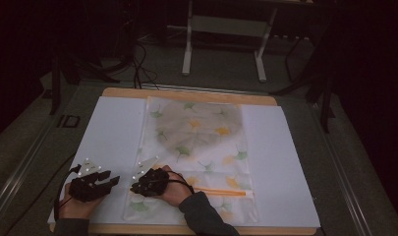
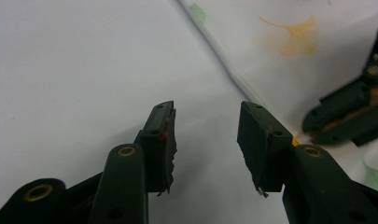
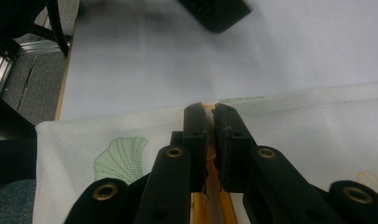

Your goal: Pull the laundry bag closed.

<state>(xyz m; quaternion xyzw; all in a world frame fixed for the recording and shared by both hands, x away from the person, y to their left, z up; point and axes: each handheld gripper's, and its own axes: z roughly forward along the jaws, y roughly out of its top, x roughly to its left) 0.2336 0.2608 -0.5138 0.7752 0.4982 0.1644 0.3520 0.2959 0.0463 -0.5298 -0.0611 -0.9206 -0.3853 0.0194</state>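
A white mesh pouch point(image 1: 196, 142) printed with green and yellow leaves lies flat on the white sheet point(image 1: 113, 128). An orange zip point(image 1: 221, 192) runs across its near end. My right gripper point(image 1: 133, 188) points left at the pouch's left edge, shut on the end of the orange zip point(image 3: 210, 196); in the right gripper view its tips point(image 3: 210, 112) pinch the zip at the mesh point(image 3: 308, 126) border. My left gripper point(image 1: 115, 181) hovers just left of the pouch, open, with nothing between its fingers point(image 2: 206, 135). The left gripper view has the right gripper point(image 2: 350, 116) beside the pouch point(image 2: 289, 42).
The white sheet covers a wooden tabletop point(image 1: 186, 93) whose edge shows at the back. A white table frame point(image 1: 221, 29) and cables stand on the dark floor beyond. A metal rail point(image 1: 19, 157) runs along the left side.
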